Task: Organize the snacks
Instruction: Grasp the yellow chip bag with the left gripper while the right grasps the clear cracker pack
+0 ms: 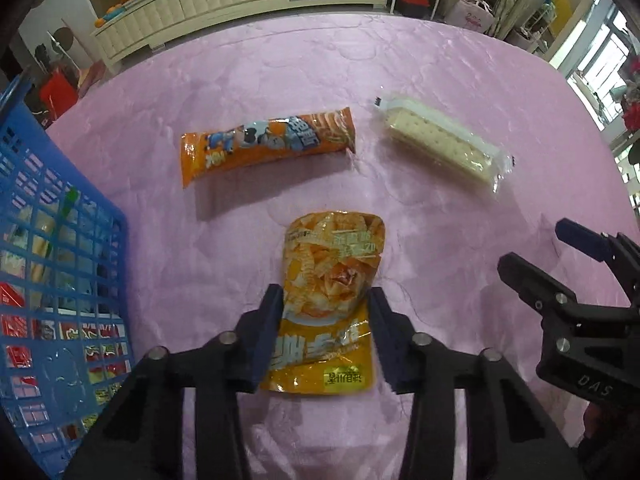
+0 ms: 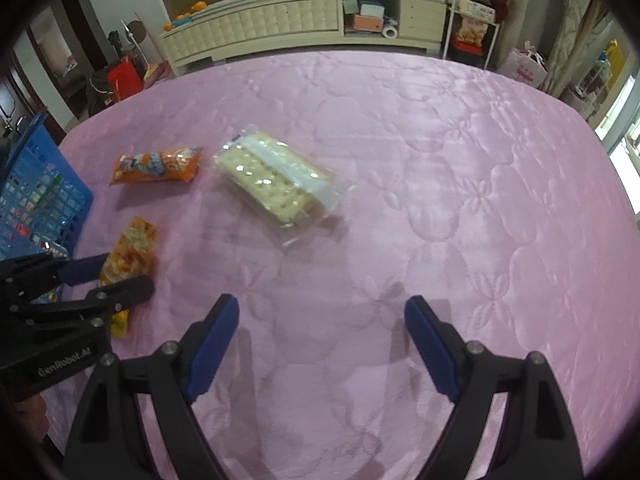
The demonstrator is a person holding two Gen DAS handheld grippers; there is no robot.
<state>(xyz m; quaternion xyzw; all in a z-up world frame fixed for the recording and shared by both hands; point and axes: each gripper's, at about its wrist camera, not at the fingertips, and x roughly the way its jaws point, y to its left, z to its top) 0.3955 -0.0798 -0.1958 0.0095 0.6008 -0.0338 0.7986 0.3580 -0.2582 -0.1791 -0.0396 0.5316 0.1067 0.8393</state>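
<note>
Snacks lie spread on a pink quilted bed cover [image 1: 440, 60], and one of them, a yellow chip pouch [image 1: 330, 280], sits in the lower middle of the left wrist view between the blue fingers [image 1: 268, 332] of the left gripper [image 1: 324, 300]. Those fingers stand against the pouch's two long edges, clamped on its lower half, while the pouch still lies flat on the cover. In the right wrist view the same pouch shows at the lower left, partly hidden by the left gripper's black body.

Above the pouch, in the upper middle of the left wrist view, an orange wrapped snack bar [image 1: 268, 140] lies crosswise. To its right, apart from it, a clear pack of pale crackers [image 1: 436, 144] lies at a slant.

A blue lattice basket [image 1: 60, 260] fills the left edge of the left wrist view; red and yellow packets show through its grid wall. It stands just left of the pouch.

The right gripper [image 2: 322, 308] fills the bottom of the right wrist view, its fingers [image 2: 212, 344] spread wide apart with only bare cover between them. The cracker pack lies above it, well clear of both fingers.

A cream cabinet [image 2: 280, 24] runs along the top of both views, beyond the bed.
</note>
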